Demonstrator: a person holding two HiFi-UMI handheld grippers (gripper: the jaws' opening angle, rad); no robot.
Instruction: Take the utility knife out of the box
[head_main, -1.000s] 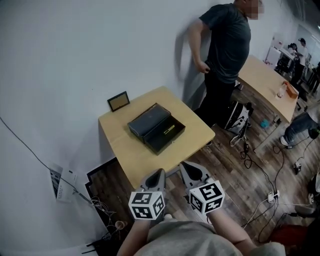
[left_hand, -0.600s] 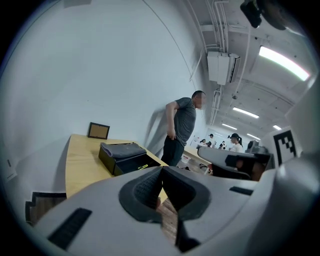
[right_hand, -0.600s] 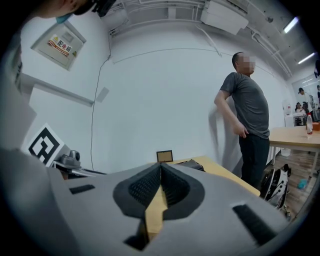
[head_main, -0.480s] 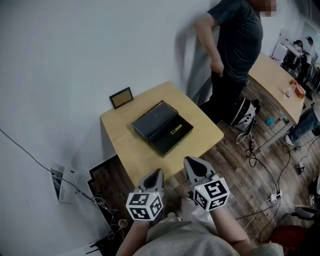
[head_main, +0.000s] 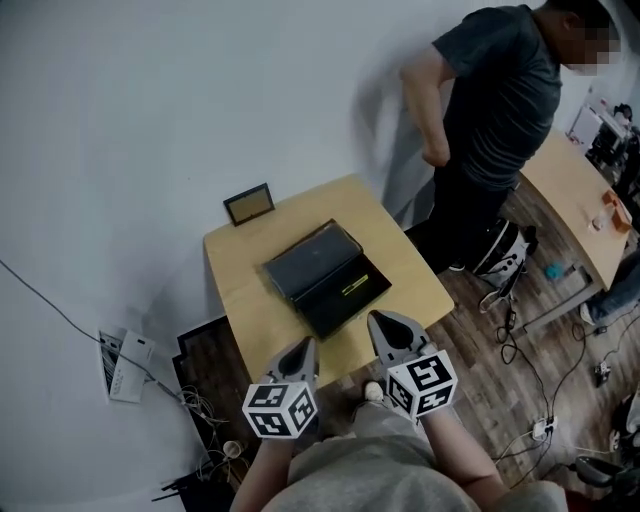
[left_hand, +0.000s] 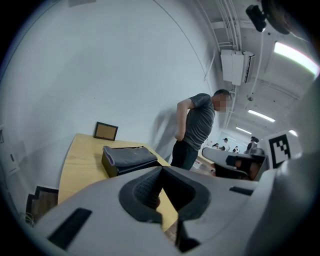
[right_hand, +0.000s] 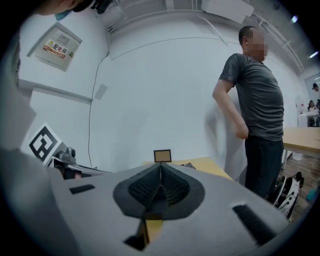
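Observation:
A black box (head_main: 330, 280) lies open in the middle of a small wooden table (head_main: 240, 290), its grey lid (head_main: 308, 257) folded back to the left. Inside it a yellowish utility knife (head_main: 352, 287) shows as a thin strip. My left gripper (head_main: 304, 347) hovers at the table's near edge with its jaws together and nothing in them. My right gripper (head_main: 384, 323) is beside it, also shut and empty, short of the box. In the left gripper view the box (left_hand: 127, 159) sits ahead of the left gripper (left_hand: 162, 169). The right gripper (right_hand: 160, 165) points across the table.
A small framed picture (head_main: 249, 203) leans on the wall at the table's far edge. A person in a dark shirt (head_main: 500, 110) stands right of the table. Behind are a longer table (head_main: 570, 195), a bag (head_main: 500, 252) and floor cables (head_main: 525, 340).
Both grippers have moved forward to the table's near edge, and the table and box now sit closer in the head view. The standing person has shifted slightly.

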